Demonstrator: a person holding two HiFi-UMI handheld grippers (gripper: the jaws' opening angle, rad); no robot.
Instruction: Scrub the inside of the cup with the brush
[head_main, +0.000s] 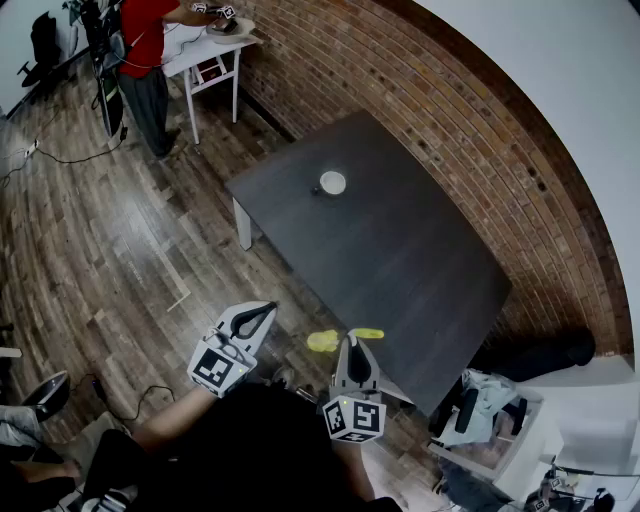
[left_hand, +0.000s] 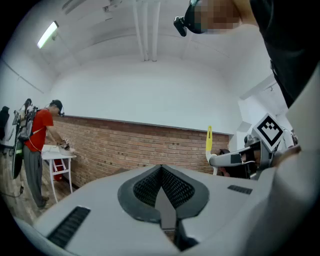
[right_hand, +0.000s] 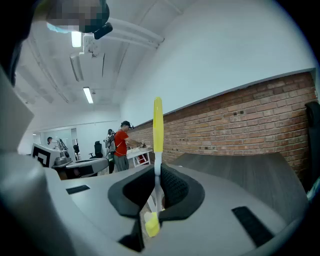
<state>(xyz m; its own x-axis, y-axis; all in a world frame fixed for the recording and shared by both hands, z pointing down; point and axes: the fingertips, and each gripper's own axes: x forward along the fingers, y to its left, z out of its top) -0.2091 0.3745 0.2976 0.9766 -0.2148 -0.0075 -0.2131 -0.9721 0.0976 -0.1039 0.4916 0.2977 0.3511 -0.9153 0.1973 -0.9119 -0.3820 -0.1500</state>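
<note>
At far left of the head view a person in a red top (head_main: 148, 40) stands on the wood floor (head_main: 90, 230) at a small white table (head_main: 205, 55), well apart from everything else; nearer, low in the frame, the left gripper (head_main: 266, 310) hangs over the floor just off the dark table (head_main: 420, 270), and its own view shows its jaws pressed together with nothing between them; just beside it the right gripper (head_main: 352, 342) has its jaws clamped on a yellow-and-white brush (head_main: 322, 341), whose handle stands upright out of the jaws in the right gripper view (right_hand: 157, 125); the cup (head_main: 332, 183), small and white, sits on the far part of the dark table, well apart from both grippers, with a stretch of tabletop between; a brick wall (head_main: 450, 110) runs along the table's far side; at lower right a white unit (head_main: 520, 430) carries grey gear that cannot be made out.
</note>
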